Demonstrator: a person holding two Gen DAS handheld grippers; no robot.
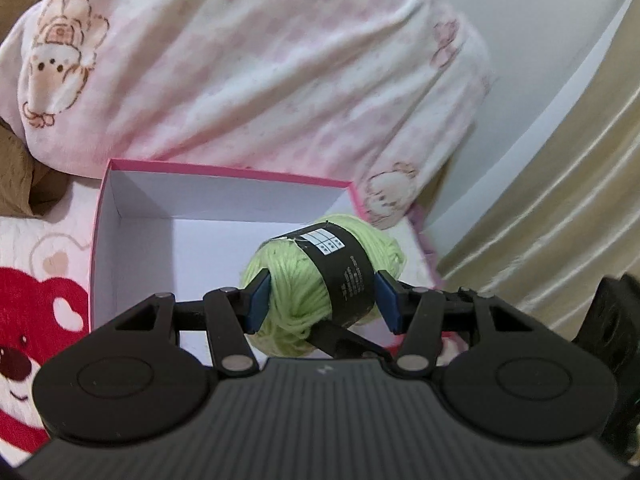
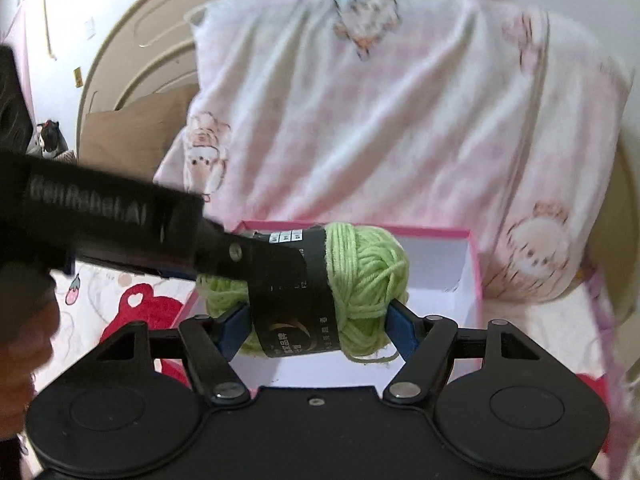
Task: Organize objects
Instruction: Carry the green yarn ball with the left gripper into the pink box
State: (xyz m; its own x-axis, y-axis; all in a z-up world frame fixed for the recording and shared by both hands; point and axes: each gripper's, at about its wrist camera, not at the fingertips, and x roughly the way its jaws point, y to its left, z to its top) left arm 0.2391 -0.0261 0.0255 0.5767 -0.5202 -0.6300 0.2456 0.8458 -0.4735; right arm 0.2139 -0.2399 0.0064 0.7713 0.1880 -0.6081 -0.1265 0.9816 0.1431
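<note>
A light green yarn ball (image 1: 320,280) with a black paper band is held over an open pink box (image 1: 224,174) with a white inside. My left gripper (image 1: 322,300) has its blue pads on both sides of the yarn. In the right wrist view the same yarn ball (image 2: 360,280) sits between my right gripper's (image 2: 316,328) blue pads, above the box (image 2: 474,264). The left gripper's black body (image 2: 120,224) crosses in from the left and touches the yarn's band. Both grippers hold the one ball.
The box lies on a bedspread with a red bear print (image 1: 36,320). A pink and white cartoon blanket (image 1: 260,72) is heaped right behind the box. A beige curtain (image 1: 560,200) hangs at right. A cardboard piece (image 2: 136,136) leans on the headboard.
</note>
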